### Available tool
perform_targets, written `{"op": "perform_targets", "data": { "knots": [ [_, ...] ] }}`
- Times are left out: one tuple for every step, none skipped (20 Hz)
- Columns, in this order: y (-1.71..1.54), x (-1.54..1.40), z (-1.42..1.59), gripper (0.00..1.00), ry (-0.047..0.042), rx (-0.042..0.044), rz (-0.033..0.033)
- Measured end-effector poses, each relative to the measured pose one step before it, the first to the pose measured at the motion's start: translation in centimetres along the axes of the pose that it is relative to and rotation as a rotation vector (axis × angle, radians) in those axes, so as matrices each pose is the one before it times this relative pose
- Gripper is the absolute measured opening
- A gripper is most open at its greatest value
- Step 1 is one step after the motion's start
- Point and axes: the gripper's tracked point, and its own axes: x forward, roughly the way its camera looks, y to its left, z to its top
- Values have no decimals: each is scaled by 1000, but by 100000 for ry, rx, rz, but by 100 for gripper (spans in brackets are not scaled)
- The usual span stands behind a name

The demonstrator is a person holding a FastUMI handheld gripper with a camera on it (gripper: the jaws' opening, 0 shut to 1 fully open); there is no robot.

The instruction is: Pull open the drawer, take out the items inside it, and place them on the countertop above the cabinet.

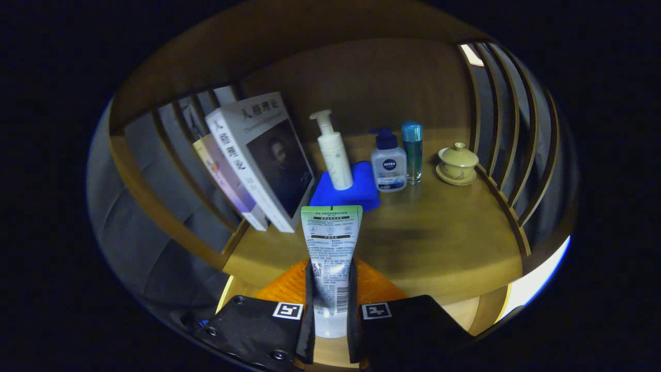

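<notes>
The tool point(330, 310) is clenched on a squeeze tube point(331, 253), both fingers point(309, 305) pressing its flat sides near the lower end, so the tube stands upright between them with its crimped green-edged end uppermost. The hold looks sound: the tube rises straight and does not lean to either side. Behind the fingers an orange surface point(377, 287) shows; its nature cannot be determined in this dim light, though it may be part of the tool's own body. The tube is raised to the front edge of the desk point(439, 237), the wooden top above the cabinet, and appears to be carried clear of it, not yet resting there. In my judgement the drawer step is done for this item and the placing step is in hand. Beyond the tube the desk already bears a blue cloth point(356, 194) with a white pump bottle point(333, 152) standing on it, a clear pump bottle with a dark blue head point(388, 165) just beside that, a slim blue-capped bottle point(412, 152) touching or nearly touching it, and a lidded cup on a saucer point(457, 163) further right. Two books point(258, 160) lean against the slatted left rail point(170, 150), which props them. The bare wood ahead and to the right of the tube offers the obvious setting-down place, well apart from the bottles, which could topple if knocked.
</notes>
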Motion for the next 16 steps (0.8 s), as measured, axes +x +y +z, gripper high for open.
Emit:
{"op": "perform_targets", "data": {
  "knots": [
    [-763,1108,485,27,-404,1511,-2449],
    [-569,948,266,27,183,1430,-1878],
    [-755,767,134,27,592,1518,-2141],
    [-771,696,49,27,299,789,-2206],
    [-865,1031,193,28,158,396,-2480],
    [-681,478,41,29,474,462,-1744],
    [-329,503,-52,29,246,986,-1036],
    [-277,360,48,30,201,630,-392],
    [2,407,-95,30,578,646,102],
    [181,282,-230,32,1070,555,951],
    [265,218,-250,32,484,422,1310],
    [261,141,-14,35,-928,210,1343],
    [319,132,-74,37,-662,133,1176],
    [132,-146,176,41,-1905,57,294],
    [250,-330,381,45,-2825,344,-379],
    [255,-690,582,49,-3377,-20,1639]
  ]
}}
